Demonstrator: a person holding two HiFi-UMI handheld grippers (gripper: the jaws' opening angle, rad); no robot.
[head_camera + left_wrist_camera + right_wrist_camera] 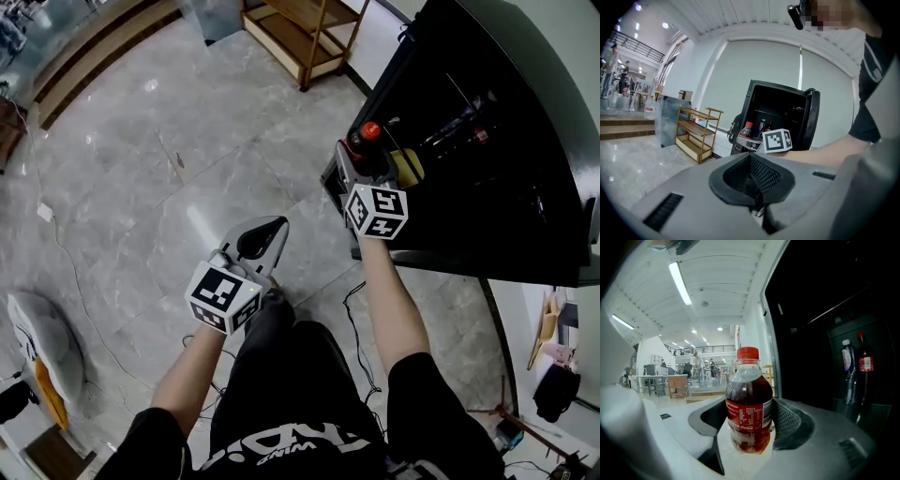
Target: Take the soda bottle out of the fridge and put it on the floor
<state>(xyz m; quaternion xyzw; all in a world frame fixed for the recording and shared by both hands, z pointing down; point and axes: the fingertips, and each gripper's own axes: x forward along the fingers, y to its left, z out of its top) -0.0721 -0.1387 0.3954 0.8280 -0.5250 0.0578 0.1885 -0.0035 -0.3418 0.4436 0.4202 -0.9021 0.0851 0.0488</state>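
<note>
A: Soda bottle [748, 399], where is it?

B: The fridge [487, 187] fills the head view's right. At its open front the right gripper [364, 157] pinches the bottle's body, which is upright with its red cap [747, 353] on top. The left gripper [752, 173], at frame centre, has its jaws pressed together and empty.

A: Advice?

B: Hold it vertical, clear the fridge edge, then lower it gently to the floor [187, 141].

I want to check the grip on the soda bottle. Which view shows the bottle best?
The right gripper view: the soda bottle fills the middle, upright between the jaws, label and red cap clear. The head view shows mainly its cap; the left gripper view shows the bottle small, far off.
</note>
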